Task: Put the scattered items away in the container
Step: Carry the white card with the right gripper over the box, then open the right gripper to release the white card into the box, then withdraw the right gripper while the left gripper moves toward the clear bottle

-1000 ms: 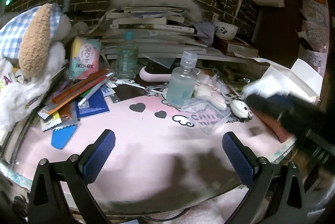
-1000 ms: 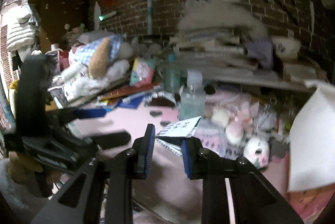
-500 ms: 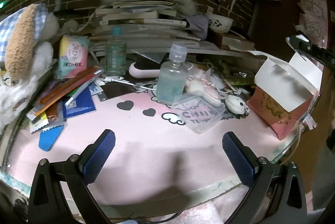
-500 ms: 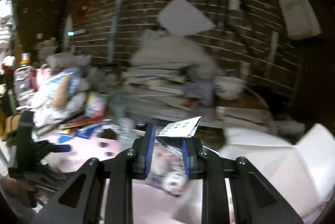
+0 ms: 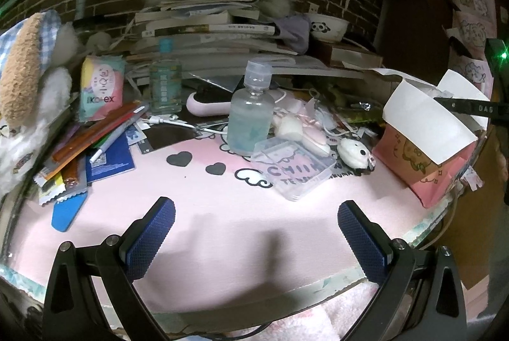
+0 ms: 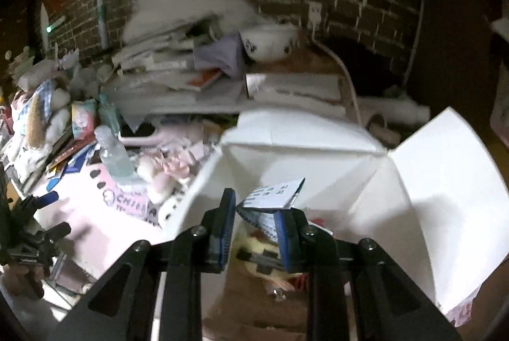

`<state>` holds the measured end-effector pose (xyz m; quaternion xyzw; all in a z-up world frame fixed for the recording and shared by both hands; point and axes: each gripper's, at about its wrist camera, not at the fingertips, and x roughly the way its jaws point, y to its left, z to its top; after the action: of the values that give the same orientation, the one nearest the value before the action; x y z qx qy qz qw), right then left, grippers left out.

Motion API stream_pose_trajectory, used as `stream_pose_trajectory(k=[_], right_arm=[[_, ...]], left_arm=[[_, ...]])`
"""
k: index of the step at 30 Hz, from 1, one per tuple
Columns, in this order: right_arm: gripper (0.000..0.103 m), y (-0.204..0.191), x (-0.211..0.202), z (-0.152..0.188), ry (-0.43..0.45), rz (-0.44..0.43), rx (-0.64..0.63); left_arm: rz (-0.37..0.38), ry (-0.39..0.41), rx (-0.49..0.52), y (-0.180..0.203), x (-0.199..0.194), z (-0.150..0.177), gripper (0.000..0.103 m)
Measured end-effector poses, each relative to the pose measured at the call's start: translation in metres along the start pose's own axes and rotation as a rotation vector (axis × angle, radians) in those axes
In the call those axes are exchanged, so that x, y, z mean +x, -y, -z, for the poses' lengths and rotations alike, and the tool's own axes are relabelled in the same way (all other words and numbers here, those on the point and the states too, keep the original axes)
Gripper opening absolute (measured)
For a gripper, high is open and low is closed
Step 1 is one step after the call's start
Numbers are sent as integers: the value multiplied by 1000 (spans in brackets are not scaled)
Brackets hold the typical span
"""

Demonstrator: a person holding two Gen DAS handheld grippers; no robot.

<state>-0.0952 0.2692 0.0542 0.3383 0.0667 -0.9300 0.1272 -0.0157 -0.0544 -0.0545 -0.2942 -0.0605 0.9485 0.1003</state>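
My right gripper [image 6: 254, 224] is shut on a small white printed packet [image 6: 273, 194] and holds it over the open mouth of the pink box with white flaps [image 6: 318, 156]. Other small items lie inside the box. The same box [image 5: 426, 146] stands at the right of the pink mat in the left wrist view. My left gripper [image 5: 253, 237] is open and empty above the mat's near edge. On the mat lie a clear bottle [image 5: 251, 118], a clear plastic case [image 5: 292, 169] and a small white panda toy [image 5: 354, 154].
Pens, packets and a blue booklet [image 5: 109, 156] are piled at the mat's left, beside a plush toy [image 5: 25, 80]. A stack of books [image 5: 206, 35] and a panda bowl [image 5: 326, 27] stand behind against the brick wall. The table edge [image 5: 286, 299] runs close below my left gripper.
My right gripper carried the packet from above the mat rightward to over the open box. The left gripper stayed open and nearly still.
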Motion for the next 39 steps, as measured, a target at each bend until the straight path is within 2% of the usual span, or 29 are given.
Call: stream_pose_trajectory(k=[3,4,5,6,7,8,12,15,18,21,25,30,35,39], right_arm=[[21,1,2,4,-15,20,-15],[23,0,3,4,-18,28,-20],[29,-1,4,5,-23,37,-27],[36,-1,4,5,-27,47,-34],[57,-1,5,5,-27,59,-38],[70,-1,3,6,-18,74,-38],[72,2,-4,8,5,113,-35],[80,6,-5,8,-2,124,-30],[80,7,-6,8,-16,140,-51],[86,7,-7,8,-30,148,-66],[87,7,-1,6,-100,118,-95],[87,15,10,3,-237,6,-79],[87,13,1,0,-194,66,-103],[87,13,-13,-4,-106,44,-61]], left_arm=[[1,-6,5,2,1,0,102],[2,-7,8,3,2,0,102],[2,-9,10,4,2,1,102],[2,-11,11,4,2,1,102],[1,-12,12,4,3,1,102],[1,-13,11,4,3,1,102],[1,-15,10,4,3,1,102],[2,-15,14,5,3,1,102],[3,-14,14,6,3,1,102],[1,-15,16,6,3,1,102],[1,-14,17,7,3,2,102],[3,-16,17,7,4,2,102],[8,-18,22,10,4,2,102],[3,-22,17,11,6,2,102]])
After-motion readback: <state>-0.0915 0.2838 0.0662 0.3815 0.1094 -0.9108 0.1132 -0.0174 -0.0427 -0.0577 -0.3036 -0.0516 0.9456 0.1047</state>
